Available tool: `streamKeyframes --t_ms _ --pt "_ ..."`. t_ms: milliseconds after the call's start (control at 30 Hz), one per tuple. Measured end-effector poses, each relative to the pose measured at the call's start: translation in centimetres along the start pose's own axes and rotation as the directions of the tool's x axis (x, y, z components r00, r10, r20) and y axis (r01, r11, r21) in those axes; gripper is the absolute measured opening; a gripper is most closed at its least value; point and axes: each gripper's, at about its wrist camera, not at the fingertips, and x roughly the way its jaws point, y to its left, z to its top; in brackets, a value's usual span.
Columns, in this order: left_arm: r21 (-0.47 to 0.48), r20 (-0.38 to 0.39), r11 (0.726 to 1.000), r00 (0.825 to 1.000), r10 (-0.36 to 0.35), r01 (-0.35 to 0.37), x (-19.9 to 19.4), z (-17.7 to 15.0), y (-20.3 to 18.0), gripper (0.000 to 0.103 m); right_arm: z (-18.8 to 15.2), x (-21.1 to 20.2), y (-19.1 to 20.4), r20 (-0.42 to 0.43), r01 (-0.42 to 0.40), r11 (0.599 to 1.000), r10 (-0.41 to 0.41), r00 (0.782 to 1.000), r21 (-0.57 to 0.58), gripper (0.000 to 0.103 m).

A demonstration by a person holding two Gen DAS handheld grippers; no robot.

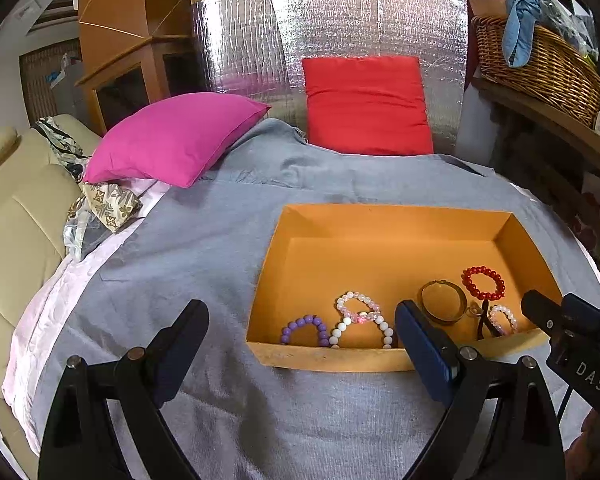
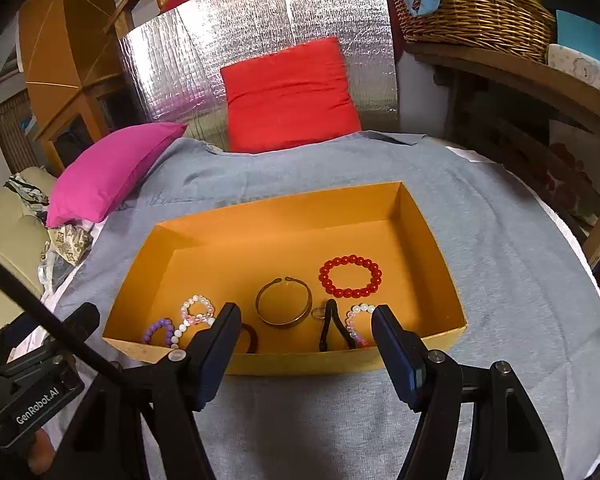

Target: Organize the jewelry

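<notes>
A grey cloth (image 2: 500,248) fills the lower half of both views, with a magenta pillow (image 2: 112,172) at the left edge and a red pillow (image 2: 288,96) at top centre against a silver foil panel (image 2: 260,20). A wicker basket (image 2: 472,4) sits on a shelf at the upper right.

On the cloth, in the middle of the right wrist frame, lies an open orange box (image 2: 284,216). All the jewelry visible is inside it, crowded along its near wall: a red bead bracelet (image 2: 350,277) right of centre, a brass cuff bangle (image 2: 284,307) in the centre, a white-and-pink bead strand (image 2: 196,312) and a purple bead bracelet (image 2: 158,330) at lower left, a pale pink bead bracelet (image 2: 356,322) at lower right, a dark folded band (image 2: 334,326) beside it, and a small ring (image 2: 319,313) between bangle and band.

The left gripper (image 1: 300,344) and the right gripper (image 2: 306,340) both hover at the bottom of their frames, just short of the box's near wall, jaws spread wide and holding nothing.

The collecting step looks finished, since nothing lies on the cloth. What remains, I judge, is spacing the crowded pieces: the next move would call for lowering one gripper over the near wall and pinching a single bracelet without snagging its neighbours.
</notes>
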Motion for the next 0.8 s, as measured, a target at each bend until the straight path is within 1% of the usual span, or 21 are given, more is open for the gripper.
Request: streamKeyframes --t_ms 800 --pt "-0.003 0.000 1.000 1.000 -0.004 0.004 -0.02 0.09 0.05 0.094 -0.11 0.11 0.24 -0.004 0.005 1.000 -0.005 1.000 -0.001 0.072"
